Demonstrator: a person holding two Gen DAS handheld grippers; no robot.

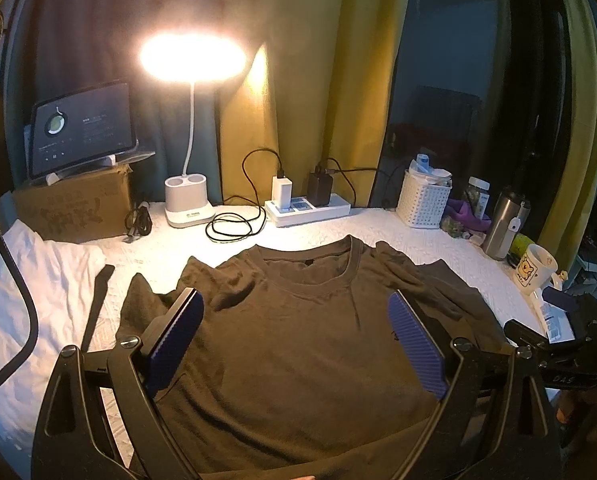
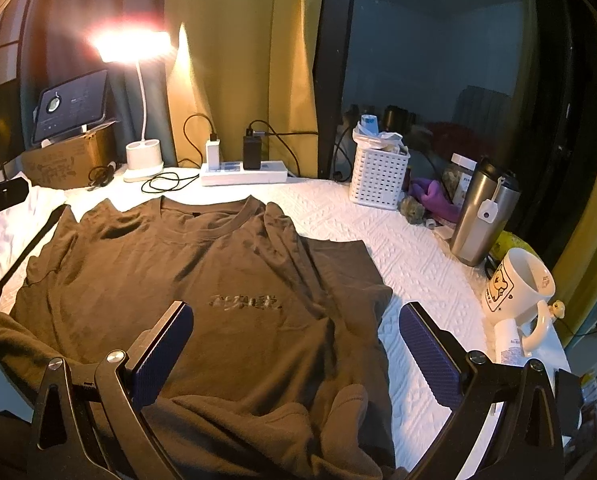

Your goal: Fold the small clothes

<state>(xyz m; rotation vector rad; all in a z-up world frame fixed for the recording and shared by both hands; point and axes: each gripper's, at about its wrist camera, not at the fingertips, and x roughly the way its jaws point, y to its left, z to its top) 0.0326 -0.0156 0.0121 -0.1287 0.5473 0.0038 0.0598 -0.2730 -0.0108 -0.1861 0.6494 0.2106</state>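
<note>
A dark olive-brown T-shirt (image 1: 298,344) lies face up on the white quilted table, collar toward the far side. It also shows in the right wrist view (image 2: 202,280), with a small chest print and its lower hem bunched near the front edge. My left gripper (image 1: 296,308) is open and empty, hovering over the shirt's chest. My right gripper (image 2: 294,320) is open and empty over the shirt's lower right part, its right finger over bare table.
At the back stand a lit desk lamp (image 1: 192,60), a tablet on a cardboard box (image 1: 82,130), a power strip with chargers (image 1: 308,206) and a white basket (image 2: 378,176). A steel tumbler (image 2: 482,216) and a mug (image 2: 516,292) stand at right. White cloth (image 1: 38,276) lies at left.
</note>
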